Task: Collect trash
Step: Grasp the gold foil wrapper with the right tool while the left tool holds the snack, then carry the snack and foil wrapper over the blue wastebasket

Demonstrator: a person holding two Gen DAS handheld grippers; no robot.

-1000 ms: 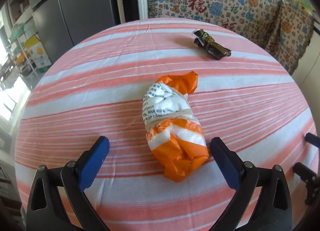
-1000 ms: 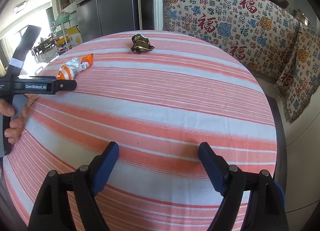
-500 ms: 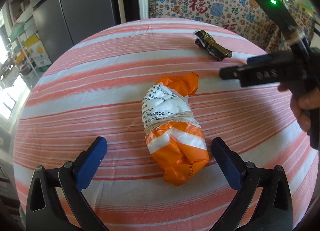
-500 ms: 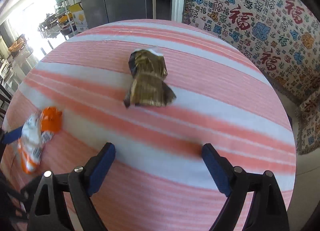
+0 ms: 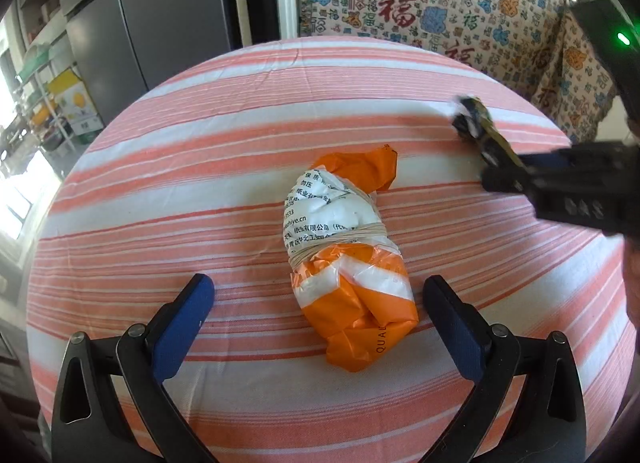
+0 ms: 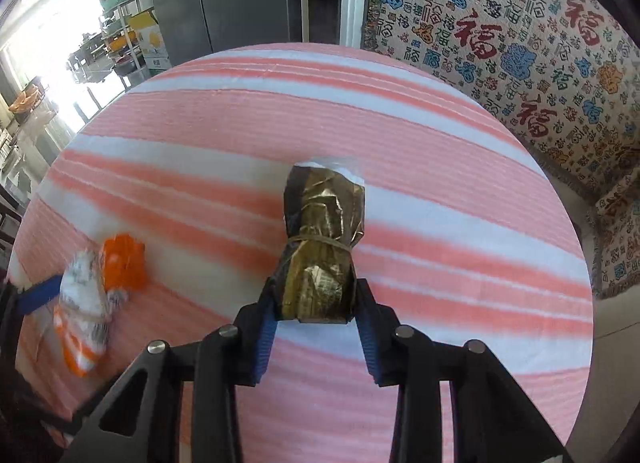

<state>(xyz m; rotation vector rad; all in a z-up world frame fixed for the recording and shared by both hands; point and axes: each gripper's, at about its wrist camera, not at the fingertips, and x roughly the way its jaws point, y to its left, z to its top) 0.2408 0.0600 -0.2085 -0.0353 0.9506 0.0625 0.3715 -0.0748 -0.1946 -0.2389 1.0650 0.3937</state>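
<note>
Since half a second ago the right gripper (image 6: 316,303) has closed on the gold wrapper (image 6: 320,247), whose near end is now pinched between its fingers above the striped tablecloth (image 6: 400,135). Left of it, the orange and white bag (image 5: 348,251) lies on the cloth between the left gripper's (image 5: 316,303) wide-apart fingers, untouched.

On the orange-and-white wrapper (image 5: 347,247) I read "QUA" at the near end, "ye.cn" and Chinese print on the white band. The patterned cloth (image 6: 520,43) behind the table repeats the character 福.
</note>
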